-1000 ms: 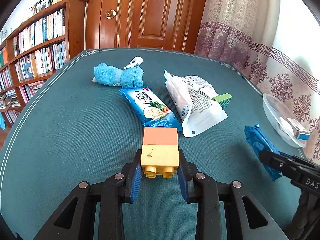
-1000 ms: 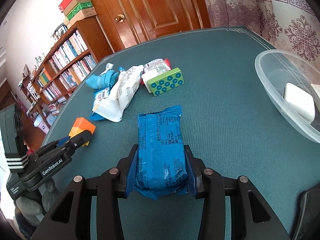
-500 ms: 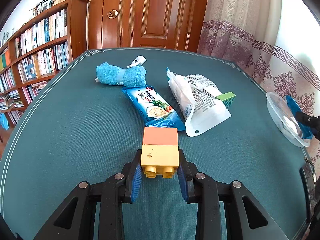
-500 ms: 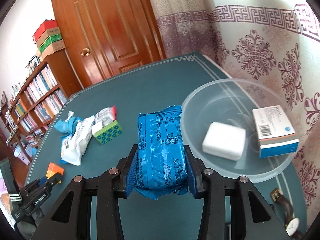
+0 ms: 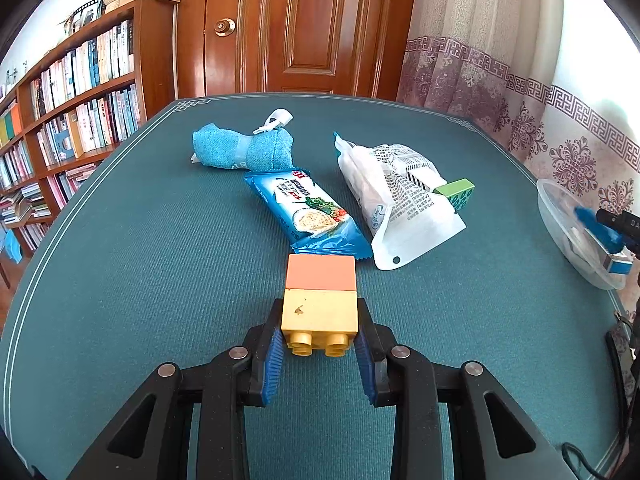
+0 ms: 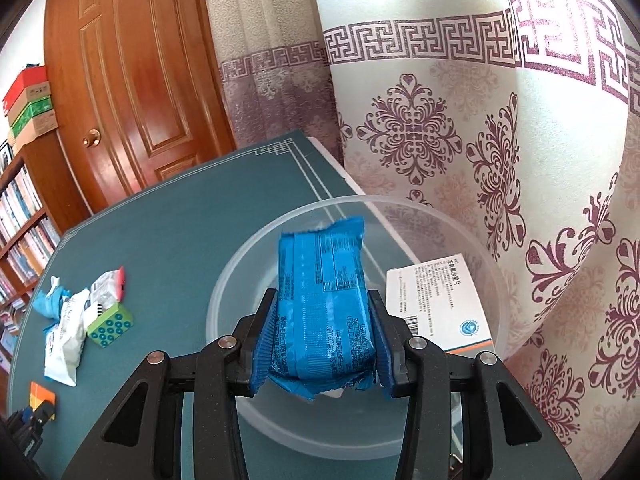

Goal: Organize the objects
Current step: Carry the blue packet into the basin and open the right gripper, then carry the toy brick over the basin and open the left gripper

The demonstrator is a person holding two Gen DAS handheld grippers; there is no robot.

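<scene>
Over the clear plastic bowl (image 6: 472,240) at the table's (image 6: 168,224) right edge, the right hand-held gripper (image 6: 322,344) has the blue snack packet (image 6: 324,304) clamped between its blue pads, long axis pointing away from the camera, far end poking out past the fingertips. Bowl already holds a white medicine box (image 6: 436,304) with a barcode along its right side; something white sits under the packet but it's mostly hidden. Step in hand, as I read it: drop the packet in the bowl. To do it well: bring it low inside the rim before opening, aim for the free left half so it doesn't land on the box and tip out, keep it roughly level, and open fully since the wrapper is soft and may cling to a pad. The bowl looks light and sits close to the table edge by the curtain, so don't nudge the rim on the way down or out; lift straight up afterwards. Left hand-held gripper (image 5: 319,344) is closed on the yellow brick (image 5: 319,314) of a two-brick stack, orange brick (image 5: 321,272) on the far end, held low over the table and apart from everything else. Remaining on the table: light-blue cracker packet (image 5: 308,210), white printed bag (image 5: 394,200), green dotted block (image 5: 458,194) tucked behind the bag, blue cloth bundle (image 5: 242,148). Hold the left steady until the right clears the bowl, so the two don't meet over it.
</scene>
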